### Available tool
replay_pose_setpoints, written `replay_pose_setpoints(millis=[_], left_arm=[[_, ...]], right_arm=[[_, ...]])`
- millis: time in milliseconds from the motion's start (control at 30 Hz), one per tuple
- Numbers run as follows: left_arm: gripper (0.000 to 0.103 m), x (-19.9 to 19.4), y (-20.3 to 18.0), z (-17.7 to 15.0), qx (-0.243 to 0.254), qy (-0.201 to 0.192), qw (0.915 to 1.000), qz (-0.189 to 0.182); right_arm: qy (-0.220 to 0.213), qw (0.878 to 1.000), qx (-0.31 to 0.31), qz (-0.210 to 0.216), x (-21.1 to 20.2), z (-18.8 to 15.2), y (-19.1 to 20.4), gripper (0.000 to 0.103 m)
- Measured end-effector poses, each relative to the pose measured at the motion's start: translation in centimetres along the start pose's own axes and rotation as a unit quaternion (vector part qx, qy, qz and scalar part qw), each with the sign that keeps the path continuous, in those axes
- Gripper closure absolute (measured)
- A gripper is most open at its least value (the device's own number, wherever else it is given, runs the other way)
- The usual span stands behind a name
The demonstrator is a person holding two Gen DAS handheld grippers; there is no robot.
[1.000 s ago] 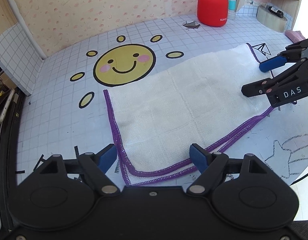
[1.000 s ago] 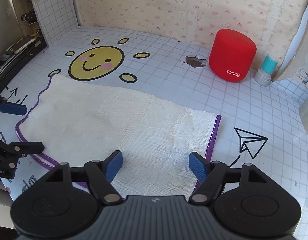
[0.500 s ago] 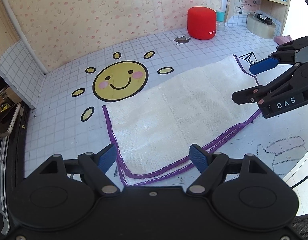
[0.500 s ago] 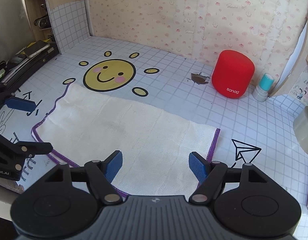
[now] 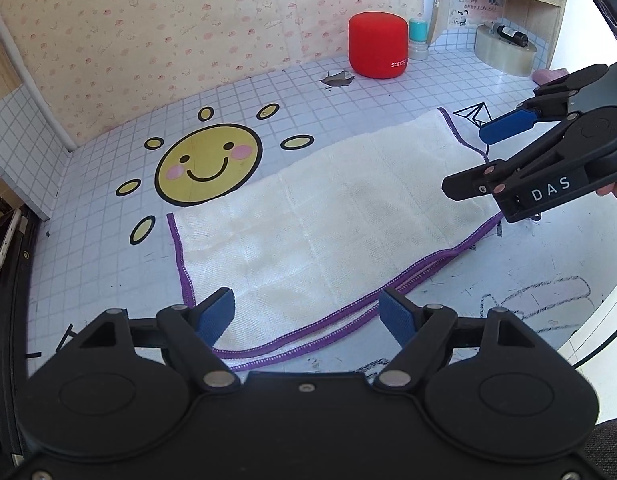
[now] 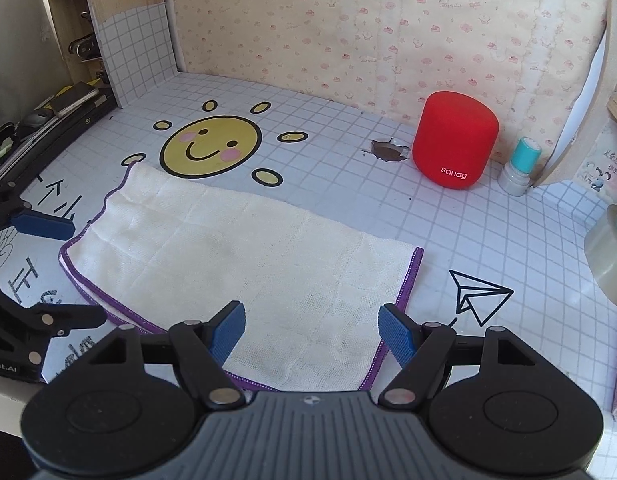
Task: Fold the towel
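— On the desk, what is lying there?
— One towel, folded flat beside one sun drawing; one red speaker is standing behind.
— And the grippers?
— Two: left gripper and right gripper, jaws gaping, gripping nothing. Both are sitting farther back from the towel than earlier.

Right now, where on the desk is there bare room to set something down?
Bare grid runs between the towel and the speaker, past the paper-plane drawing. More lies left of the sun drawing, toward the tiled side wall. Crowded: the back right corner, with speaker, small bottle and tape roll.
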State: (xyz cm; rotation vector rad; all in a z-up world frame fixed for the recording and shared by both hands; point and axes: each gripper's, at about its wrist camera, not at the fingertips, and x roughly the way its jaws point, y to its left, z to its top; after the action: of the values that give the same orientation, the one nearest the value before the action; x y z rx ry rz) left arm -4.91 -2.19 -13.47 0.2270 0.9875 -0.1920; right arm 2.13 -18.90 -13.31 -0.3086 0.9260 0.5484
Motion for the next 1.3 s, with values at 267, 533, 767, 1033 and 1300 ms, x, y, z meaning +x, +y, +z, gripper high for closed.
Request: replay_pose_setpoints(millis=[267,533,767,1033,1300], left_arm=[[0.022,0.4,-2.0,1.9,0.003,0.002,1.0000,-0.005],[0.022,1.0,-5.9,3.3,0.035,-0.001,0.9992,-0.021],[0.022,1.9,-9.6,4.7,0.062,-0.003,0.9974,-0.037],[0.023,2.4,-11.9,5.7,0.075,-0.010,0.9957,-0.054],[0.023,3.0,-13.8,5.8,0.068,-0.011,0.9958,-0.061]], right_arm=[[-0.003,1.000,0.002,0.013,0.2,0.4,-1.4,0.030],[-0.008,1.000,-0.009,0.026,0.3,0.5,-4.5,0.030],[-0.009,0.999,-0.020,0.034,1.2,1.0,-6.9,0.030],[-0.016,0.997,-0.032,0.064,2.9,2.1,-8.0,0.030],[-0.010,0.996,-0.034,0.086,3.8,2.5,-9.1,0.030]])
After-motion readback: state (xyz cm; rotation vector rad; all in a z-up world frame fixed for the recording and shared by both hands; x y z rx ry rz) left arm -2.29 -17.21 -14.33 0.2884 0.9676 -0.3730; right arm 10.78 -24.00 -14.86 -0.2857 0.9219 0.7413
